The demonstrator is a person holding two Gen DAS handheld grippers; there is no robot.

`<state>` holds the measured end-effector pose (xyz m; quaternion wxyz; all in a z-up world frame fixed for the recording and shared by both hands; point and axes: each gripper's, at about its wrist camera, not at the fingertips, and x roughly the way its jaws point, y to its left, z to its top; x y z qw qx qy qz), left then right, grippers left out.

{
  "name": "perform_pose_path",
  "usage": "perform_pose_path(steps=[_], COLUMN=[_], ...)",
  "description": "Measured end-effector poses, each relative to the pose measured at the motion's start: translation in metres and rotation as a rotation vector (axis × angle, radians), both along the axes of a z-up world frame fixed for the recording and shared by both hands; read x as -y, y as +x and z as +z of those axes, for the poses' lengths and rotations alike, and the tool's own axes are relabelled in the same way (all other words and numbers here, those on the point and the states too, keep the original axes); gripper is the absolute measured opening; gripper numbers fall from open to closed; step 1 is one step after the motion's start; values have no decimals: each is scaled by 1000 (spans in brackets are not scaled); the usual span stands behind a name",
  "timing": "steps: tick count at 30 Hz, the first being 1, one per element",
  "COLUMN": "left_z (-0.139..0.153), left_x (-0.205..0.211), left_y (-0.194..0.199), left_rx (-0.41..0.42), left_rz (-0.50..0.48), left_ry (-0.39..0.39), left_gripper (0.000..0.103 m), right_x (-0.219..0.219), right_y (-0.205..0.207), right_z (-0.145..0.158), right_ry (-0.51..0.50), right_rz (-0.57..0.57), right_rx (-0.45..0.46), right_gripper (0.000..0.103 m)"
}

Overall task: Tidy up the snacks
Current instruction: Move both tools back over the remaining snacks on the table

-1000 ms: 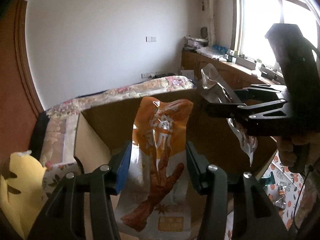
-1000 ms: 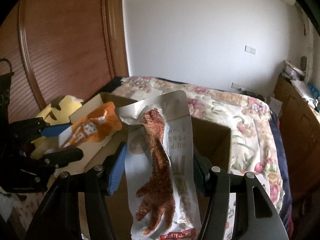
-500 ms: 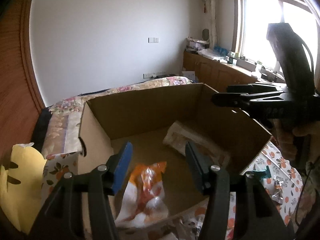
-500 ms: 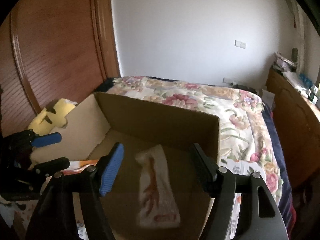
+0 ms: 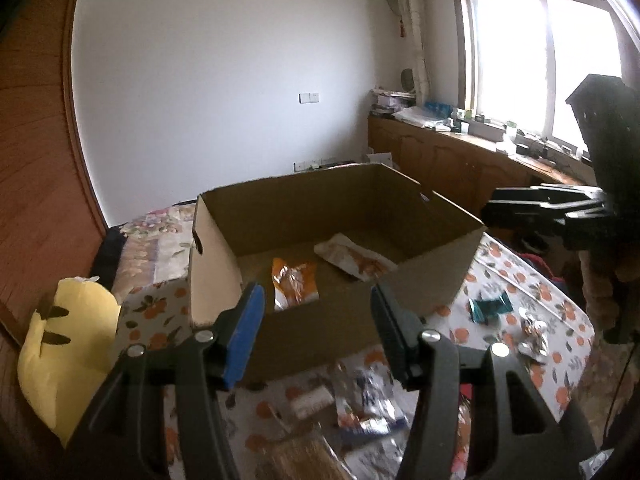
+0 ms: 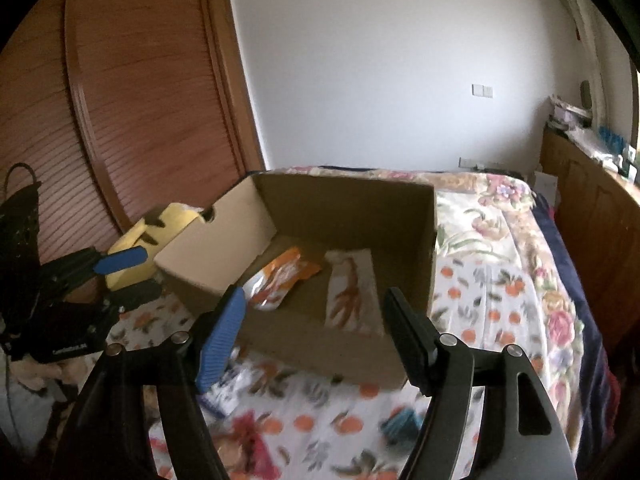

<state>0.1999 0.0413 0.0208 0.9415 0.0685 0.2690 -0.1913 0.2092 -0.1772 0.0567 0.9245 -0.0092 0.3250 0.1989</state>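
An open cardboard box (image 5: 212,264) stands on an orange-patterned cloth. Inside lie an orange snack packet (image 5: 294,280) and a white packet printed with a chicken foot (image 5: 352,258), side by side on the box floor. My left gripper (image 5: 316,328) is open and empty, hanging in front of the box's near wall. In the right wrist view the same box (image 6: 348,208) holds the orange packet (image 6: 280,280) and the white packet (image 6: 350,292). My right gripper (image 6: 314,320) has nothing between its jaws, which are opening. Each gripper shows in the other's view: right (image 5: 490,210), left (image 6: 148,274).
Several loose snack packets (image 5: 360,400) lie on the cloth in front of the box, with a teal packet (image 5: 490,308) and foil wrappers (image 5: 532,336) to the right. A yellow plush toy (image 5: 68,340) sits left of the box. A floral bed (image 6: 500,220) lies behind, beside a wooden wardrobe (image 6: 140,100).
Both grippers let go of their packets, which dropped into the box. Both then drew back toward the near side, so the whole box now shows.
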Motion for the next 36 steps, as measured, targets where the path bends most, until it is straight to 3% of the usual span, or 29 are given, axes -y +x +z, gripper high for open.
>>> perform_pose_path(steps=[10, 18, 26, 36], left_z=[-21, -56, -95, -113], left_x=[-9, -18, -21, -28], left_y=[-38, -60, -59, -45], left_rx=[-59, -137, -221, -275], left_rz=[9, 54, 106, 205], left_ry=[-61, -65, -50, -7], left_gripper=[57, 57, 58, 60], right_x=[-14, -24, -34, -36], right_y=[-53, -81, -98, -118], right_z=[-42, -63, -96, -113], right_ry=[7, 66, 86, 88], right_rz=[10, -4, -20, -17], right_rx=[-29, -33, -66, -78], right_gripper=[73, 73, 73, 76])
